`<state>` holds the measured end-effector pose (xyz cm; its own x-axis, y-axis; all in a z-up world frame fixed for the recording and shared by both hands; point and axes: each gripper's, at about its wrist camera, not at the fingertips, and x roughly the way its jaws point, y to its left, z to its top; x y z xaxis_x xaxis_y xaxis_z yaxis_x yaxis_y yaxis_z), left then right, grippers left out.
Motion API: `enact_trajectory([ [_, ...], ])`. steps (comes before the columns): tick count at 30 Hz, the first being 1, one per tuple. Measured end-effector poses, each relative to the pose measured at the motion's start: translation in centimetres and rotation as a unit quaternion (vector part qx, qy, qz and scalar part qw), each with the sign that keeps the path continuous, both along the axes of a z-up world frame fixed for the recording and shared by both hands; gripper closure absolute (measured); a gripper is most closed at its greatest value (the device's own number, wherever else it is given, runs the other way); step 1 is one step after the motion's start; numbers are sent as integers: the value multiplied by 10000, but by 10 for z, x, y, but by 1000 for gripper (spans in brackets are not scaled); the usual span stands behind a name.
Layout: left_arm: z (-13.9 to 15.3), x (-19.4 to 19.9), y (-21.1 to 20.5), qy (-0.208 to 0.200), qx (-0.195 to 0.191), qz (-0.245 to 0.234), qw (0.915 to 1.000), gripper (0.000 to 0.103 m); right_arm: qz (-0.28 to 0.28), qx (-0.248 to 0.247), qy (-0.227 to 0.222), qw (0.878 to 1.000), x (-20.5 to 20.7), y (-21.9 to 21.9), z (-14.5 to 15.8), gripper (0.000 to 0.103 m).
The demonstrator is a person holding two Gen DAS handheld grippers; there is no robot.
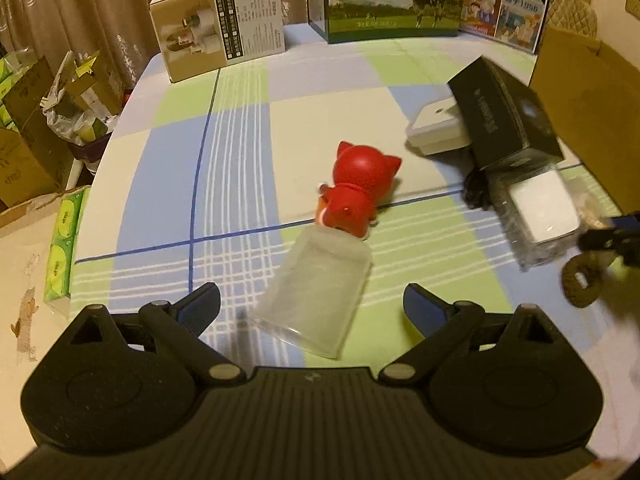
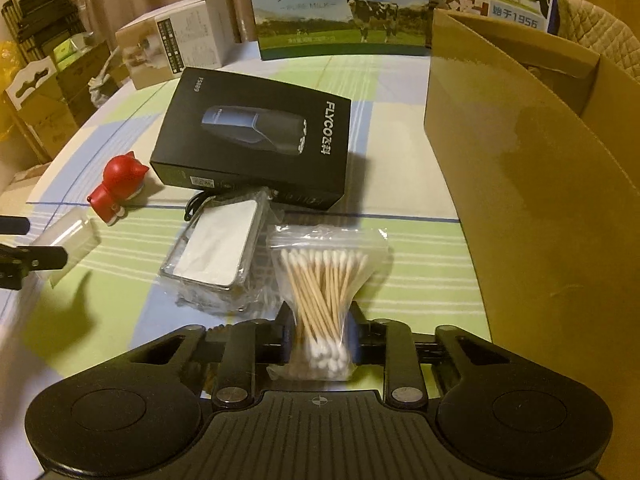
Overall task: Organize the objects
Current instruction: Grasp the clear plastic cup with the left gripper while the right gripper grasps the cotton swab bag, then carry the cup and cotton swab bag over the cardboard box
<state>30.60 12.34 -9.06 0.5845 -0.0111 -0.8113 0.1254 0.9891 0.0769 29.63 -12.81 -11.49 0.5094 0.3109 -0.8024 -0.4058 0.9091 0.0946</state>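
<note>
A clear plastic box [image 1: 316, 292] lies on the checked tablecloth between the fingers of my left gripper [image 1: 312, 300], which stands open with its pads clear of the box. Just beyond the box a red cat figurine [image 1: 360, 192] lies on its side. My right gripper [image 2: 320, 332] is shut on a clear bag of cotton swabs [image 2: 320, 280], gripping it near the lower end. The figurine [image 2: 116, 184] and the clear box [image 2: 68, 240] also show at the left of the right wrist view.
A black shaver box [image 2: 256, 136] lies mid-table, with a wrapped white item [image 2: 220, 252] in front of it and a small white case [image 1: 436, 126] behind. An open cardboard box [image 2: 540, 184] stands at the right. Milk cartons [image 2: 340, 8] and a beige carton [image 1: 220, 36] line the far edge.
</note>
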Motion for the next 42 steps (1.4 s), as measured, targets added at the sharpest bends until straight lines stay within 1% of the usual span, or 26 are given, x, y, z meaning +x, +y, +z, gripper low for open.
enact_trajectory([
  [3,-5,8,2,38,13,-71,10000,9,-32,3,-64,10000,-5,0,4,82],
  [6,-7,13,3,64,23,-171,9998,15,-43,-38,-202,9998,-12,-2,9,82],
  [8,-7,15,3,72,22,-211,9997,22,-31,-45,-254,9997,-15,-3,12,82],
  [10,-8,17,5,113,-36,-194,9997,27,-15,-48,-289,9996,-17,-3,13,82],
  [16,-12,17,7,255,-119,-213,9994,41,-54,67,-277,9996,-21,-8,18,82],
  [20,-16,15,7,345,-47,-202,9992,51,-29,102,-344,9994,-29,-10,23,83],
  [25,-10,5,5,365,-65,-152,9992,54,15,119,-370,9992,-44,-13,29,83],
  [29,4,-7,1,351,-287,-76,9989,57,22,207,-450,9988,-61,-18,39,83],
  [32,11,-19,-9,324,-276,-166,9990,57,34,223,-467,9987,-75,-23,46,83],
  [37,11,-43,-31,483,-323,-320,9978,57,41,300,-455,9985,-98,-32,55,83],
  [42,15,-76,-52,470,-575,-396,9965,57,74,368,-515,9980,-118,-38,66,83],
])
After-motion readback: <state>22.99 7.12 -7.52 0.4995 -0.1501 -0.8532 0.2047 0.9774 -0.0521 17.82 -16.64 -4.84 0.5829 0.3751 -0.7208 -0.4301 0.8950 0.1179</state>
